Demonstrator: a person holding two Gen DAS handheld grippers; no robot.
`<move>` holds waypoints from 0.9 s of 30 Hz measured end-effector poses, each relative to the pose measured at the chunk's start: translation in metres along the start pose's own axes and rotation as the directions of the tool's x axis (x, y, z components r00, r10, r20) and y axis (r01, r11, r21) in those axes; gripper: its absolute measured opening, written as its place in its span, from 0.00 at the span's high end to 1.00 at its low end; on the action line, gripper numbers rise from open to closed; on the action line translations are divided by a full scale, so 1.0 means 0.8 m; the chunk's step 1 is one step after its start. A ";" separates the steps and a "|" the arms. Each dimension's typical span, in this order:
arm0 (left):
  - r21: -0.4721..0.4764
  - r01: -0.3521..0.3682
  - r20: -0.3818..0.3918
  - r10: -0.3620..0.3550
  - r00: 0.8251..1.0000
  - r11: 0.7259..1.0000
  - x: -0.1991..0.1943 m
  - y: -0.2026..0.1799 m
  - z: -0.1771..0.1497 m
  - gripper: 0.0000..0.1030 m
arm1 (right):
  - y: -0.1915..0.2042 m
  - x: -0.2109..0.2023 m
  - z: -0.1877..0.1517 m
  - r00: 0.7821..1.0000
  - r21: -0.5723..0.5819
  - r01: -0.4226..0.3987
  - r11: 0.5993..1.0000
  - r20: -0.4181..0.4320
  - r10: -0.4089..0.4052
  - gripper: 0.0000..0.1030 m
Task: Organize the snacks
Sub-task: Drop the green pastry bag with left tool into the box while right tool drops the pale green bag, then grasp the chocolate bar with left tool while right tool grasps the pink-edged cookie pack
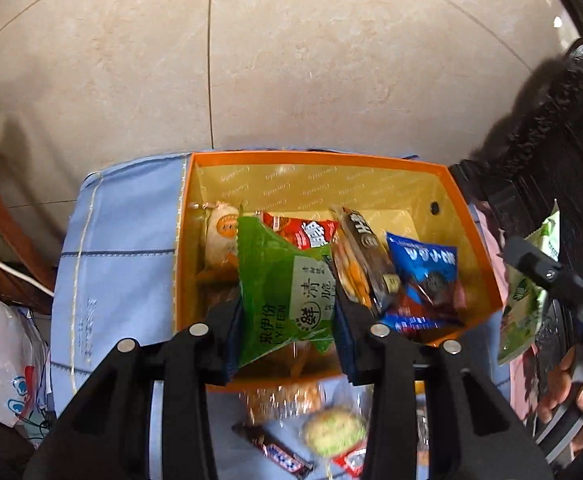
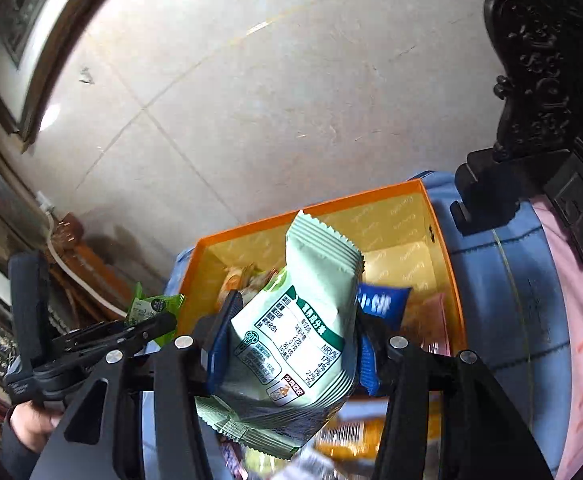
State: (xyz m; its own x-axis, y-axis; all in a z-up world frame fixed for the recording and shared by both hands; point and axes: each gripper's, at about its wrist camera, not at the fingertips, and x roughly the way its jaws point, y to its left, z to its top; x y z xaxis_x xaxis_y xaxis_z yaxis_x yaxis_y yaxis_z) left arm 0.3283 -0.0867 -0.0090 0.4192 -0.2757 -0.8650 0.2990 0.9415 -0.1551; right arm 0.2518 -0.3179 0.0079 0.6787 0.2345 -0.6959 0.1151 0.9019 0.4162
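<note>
So, quick rundown:
Left gripper [image 1: 287, 320]: fingers clamped on the green packet [image 1: 283, 292], over the orange box [image 1: 475, 240] near edge.
Right gripper [image 2: 287, 344]: fingers pinching the pale packet [image 2: 303, 332], above the box's near side.
Pointing: both packets' long axes run away from the fingers, top seals boxward.
Risk: slick film could slip (box is crowded already).

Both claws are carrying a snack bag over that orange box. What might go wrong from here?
The left gripper pinches its green packet only near the lower end, so it might slip or swing. The right gripper's pale green bag is puffy and might squirm loose. The orange box already looks crowded on the left, so a dropped bag may land on the pile.
</note>
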 end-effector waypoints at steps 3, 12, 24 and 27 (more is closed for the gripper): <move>-0.006 -0.013 -0.015 0.013 1.000 1.000 0.021 -0.004 0.008 0.59 | -0.002 0.031 0.008 0.999 0.015 0.040 0.999 -0.003 -0.040 0.45; -0.034 -0.133 -0.010 0.132 0.991 0.991 0.024 0.002 -0.007 0.04 | -0.020 0.017 -0.011 0.996 0.104 0.069 0.992 0.042 -0.074 0.15; -0.054 -0.174 -0.072 0.169 0.983 0.983 -0.005 0.038 -0.089 0.04 | -0.056 -0.065 -0.116 0.986 0.069 0.166 0.984 -0.026 -0.164 0.06; -0.068 -0.183 -0.147 0.172 0.974 0.981 0.010 0.044 -0.129 0.04 | -0.071 -0.075 -0.157 0.976 0.057 0.206 0.977 -0.079 -0.202 0.06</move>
State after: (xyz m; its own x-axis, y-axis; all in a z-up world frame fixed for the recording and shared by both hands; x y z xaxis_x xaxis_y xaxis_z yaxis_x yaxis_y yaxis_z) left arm 0.2537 -0.0355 -0.0703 0.3337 -0.0782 -0.9394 0.1582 0.9871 -0.0259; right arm 0.1130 -0.3379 -0.0475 0.5819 0.0757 -0.8098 0.2936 0.9090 0.2960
